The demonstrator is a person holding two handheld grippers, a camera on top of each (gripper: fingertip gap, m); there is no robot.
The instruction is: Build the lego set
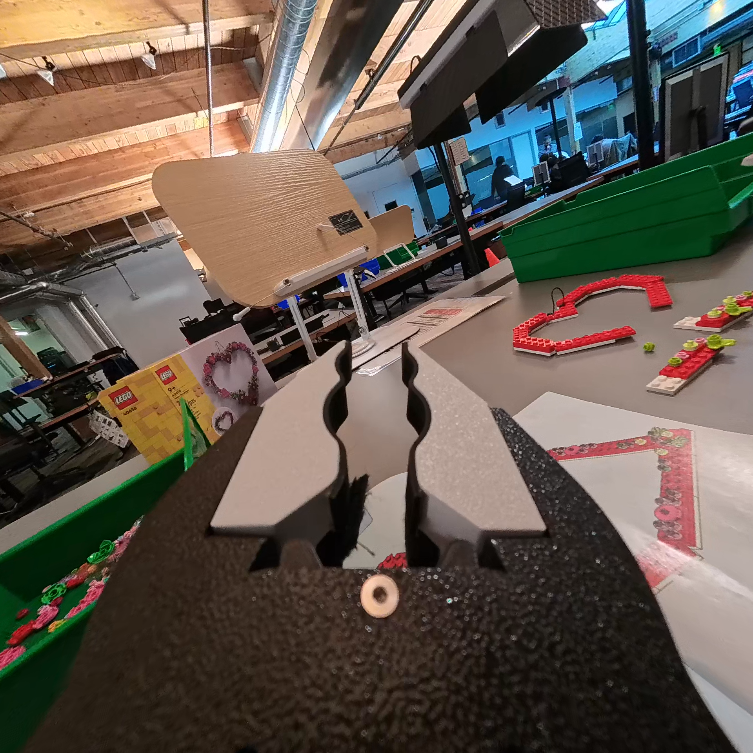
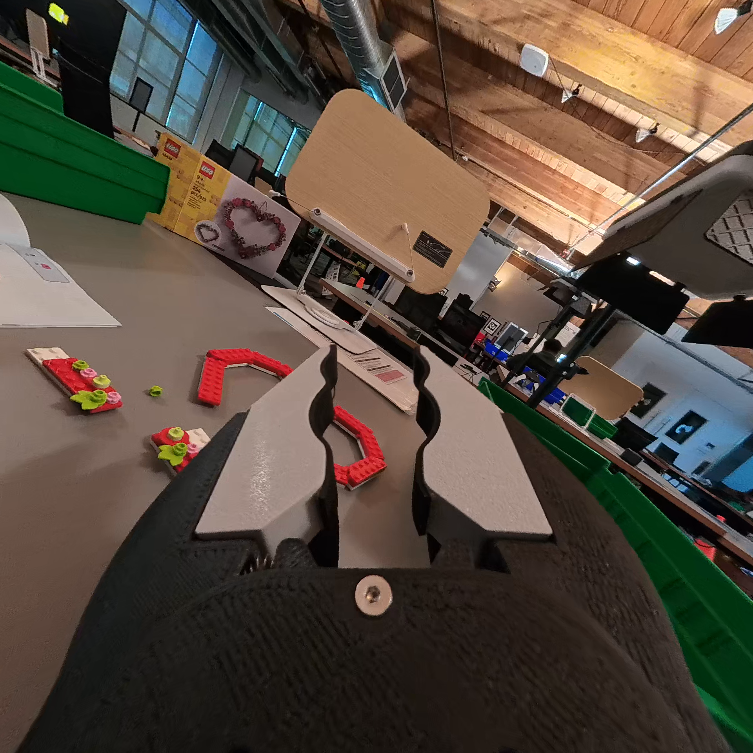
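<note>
We see the left gripper (image 1: 377,358) held above the grey table (image 1: 468,366), jaws parted and empty. A red heart-shaped frame (image 1: 578,322) lies ahead right, near two flowered strips (image 1: 688,362). The green tray (image 1: 53,570) holds what appear to be flower pieces.

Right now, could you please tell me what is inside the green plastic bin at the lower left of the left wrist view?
The green plastic bin holds loose pink, red and green flower pieces. The black left gripper body covers its right part.
</note>
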